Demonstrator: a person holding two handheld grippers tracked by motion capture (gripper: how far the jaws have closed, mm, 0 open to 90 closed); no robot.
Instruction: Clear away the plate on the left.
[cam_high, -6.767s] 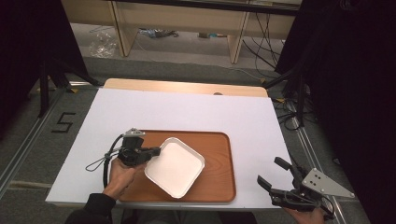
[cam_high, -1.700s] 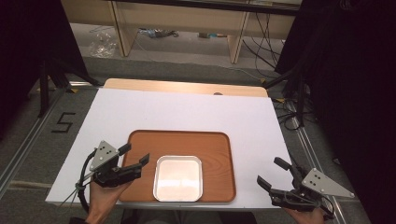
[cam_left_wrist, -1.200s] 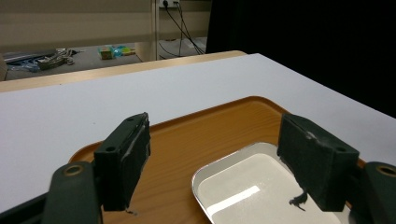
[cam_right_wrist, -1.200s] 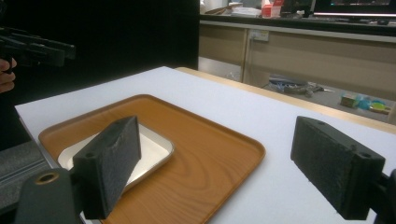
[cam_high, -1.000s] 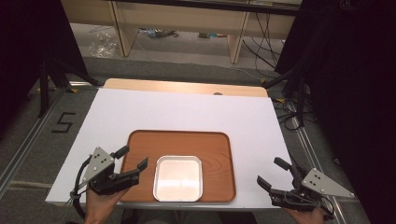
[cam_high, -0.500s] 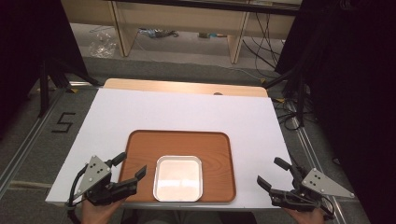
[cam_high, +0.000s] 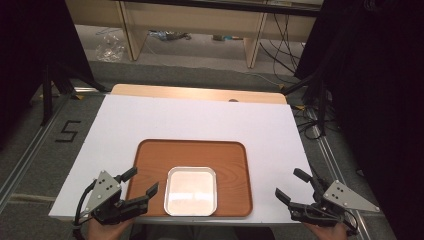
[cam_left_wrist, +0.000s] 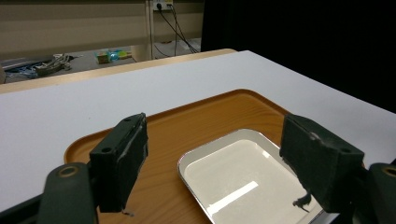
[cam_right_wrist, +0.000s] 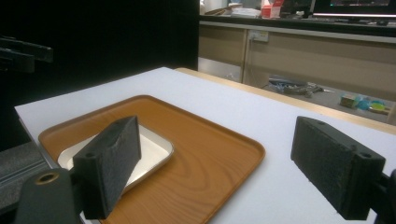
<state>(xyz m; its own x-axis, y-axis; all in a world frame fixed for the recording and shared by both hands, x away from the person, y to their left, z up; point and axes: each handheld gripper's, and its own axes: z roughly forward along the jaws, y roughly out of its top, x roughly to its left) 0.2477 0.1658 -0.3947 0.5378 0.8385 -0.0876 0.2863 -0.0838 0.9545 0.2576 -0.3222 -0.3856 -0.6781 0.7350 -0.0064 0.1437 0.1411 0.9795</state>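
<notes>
At the bottom left, the left gripper is wide open beside the white dish on the brown tray. Bottom right, the right gripper is wide open too.

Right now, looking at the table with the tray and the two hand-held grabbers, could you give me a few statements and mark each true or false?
1. The white dish lies on the wooden tray. True.
2. The left gripper clamps the dish. False: its fingers are open, holding nothing.
3. The right gripper is beside the tray, open. True.
4. The dish holds food. False: it is empty.
5. The tray sits off the white table. False: it rests on it.
</notes>
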